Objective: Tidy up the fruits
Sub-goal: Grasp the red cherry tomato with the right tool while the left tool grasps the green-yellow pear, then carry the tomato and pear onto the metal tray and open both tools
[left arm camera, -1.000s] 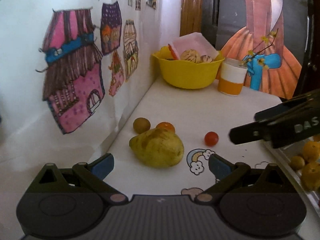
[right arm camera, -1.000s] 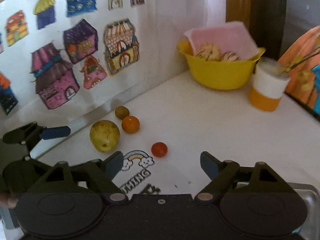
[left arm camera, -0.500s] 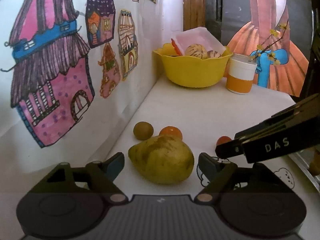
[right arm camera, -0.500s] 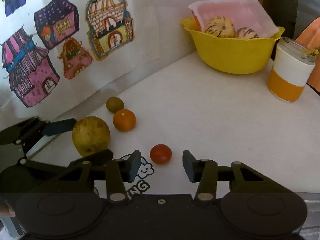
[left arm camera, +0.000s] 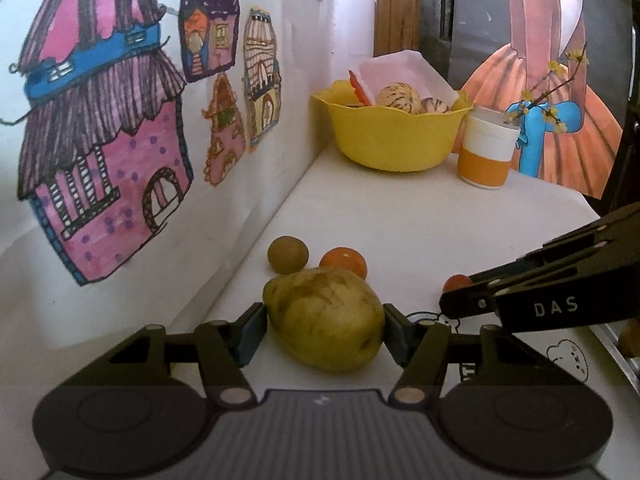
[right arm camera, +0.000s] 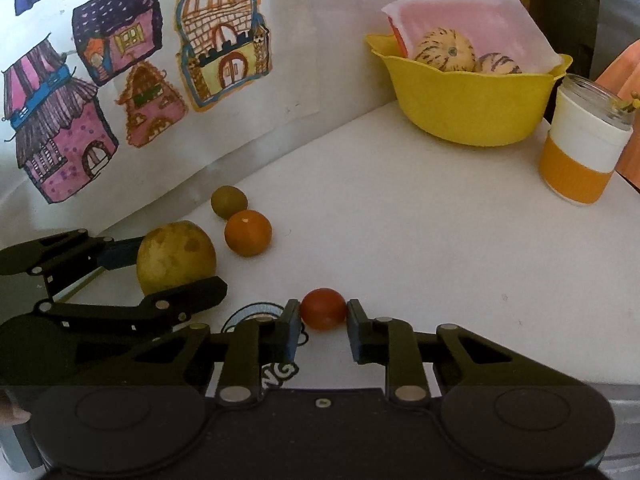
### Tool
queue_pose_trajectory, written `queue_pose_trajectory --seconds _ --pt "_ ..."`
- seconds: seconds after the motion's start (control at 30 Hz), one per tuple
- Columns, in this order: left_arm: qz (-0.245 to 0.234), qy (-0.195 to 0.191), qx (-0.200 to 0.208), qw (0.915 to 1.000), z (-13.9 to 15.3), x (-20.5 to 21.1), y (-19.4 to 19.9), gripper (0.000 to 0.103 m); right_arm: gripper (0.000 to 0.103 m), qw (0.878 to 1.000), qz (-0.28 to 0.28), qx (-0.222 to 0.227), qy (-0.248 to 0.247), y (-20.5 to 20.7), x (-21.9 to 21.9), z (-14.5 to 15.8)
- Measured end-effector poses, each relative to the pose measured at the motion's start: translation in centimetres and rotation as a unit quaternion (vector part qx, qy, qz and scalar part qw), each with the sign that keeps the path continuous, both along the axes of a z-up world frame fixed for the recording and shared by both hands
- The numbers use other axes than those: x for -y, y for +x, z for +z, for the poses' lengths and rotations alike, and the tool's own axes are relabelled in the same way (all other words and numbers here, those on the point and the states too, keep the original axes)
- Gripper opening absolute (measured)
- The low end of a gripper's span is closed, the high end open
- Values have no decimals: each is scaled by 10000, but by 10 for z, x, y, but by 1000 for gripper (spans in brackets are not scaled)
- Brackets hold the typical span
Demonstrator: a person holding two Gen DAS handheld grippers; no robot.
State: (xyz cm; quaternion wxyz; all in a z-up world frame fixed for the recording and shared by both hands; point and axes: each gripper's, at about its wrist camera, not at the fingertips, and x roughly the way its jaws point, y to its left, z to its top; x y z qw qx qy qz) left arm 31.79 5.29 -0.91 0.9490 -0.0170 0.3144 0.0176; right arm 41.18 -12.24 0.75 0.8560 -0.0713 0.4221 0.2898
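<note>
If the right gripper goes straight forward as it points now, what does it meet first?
The tomato: it already sits between the right gripper jaws, at their tips. Beyond it the white table looks free up to the yellow bowl, though depth is unclear.

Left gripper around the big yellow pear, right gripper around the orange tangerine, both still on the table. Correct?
Not quite. The right gripper brackets the small red tomato, not the tangerine, which lies untouched beside the pear, as the right wrist view shows. The rest holds.
</note>
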Motion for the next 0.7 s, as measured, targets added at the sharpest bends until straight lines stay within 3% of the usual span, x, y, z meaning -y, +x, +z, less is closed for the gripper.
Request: queue_pose_trajectory --seconds 0.33,0.7 --pt "-261 -235 -58 9994 7 10 -23 64 26 9999 -66 10 99 -25 29 17" --pt "-881 -511 47 9948 27 57 -52 64 26 9974 -589 359 231 -81 114 50"
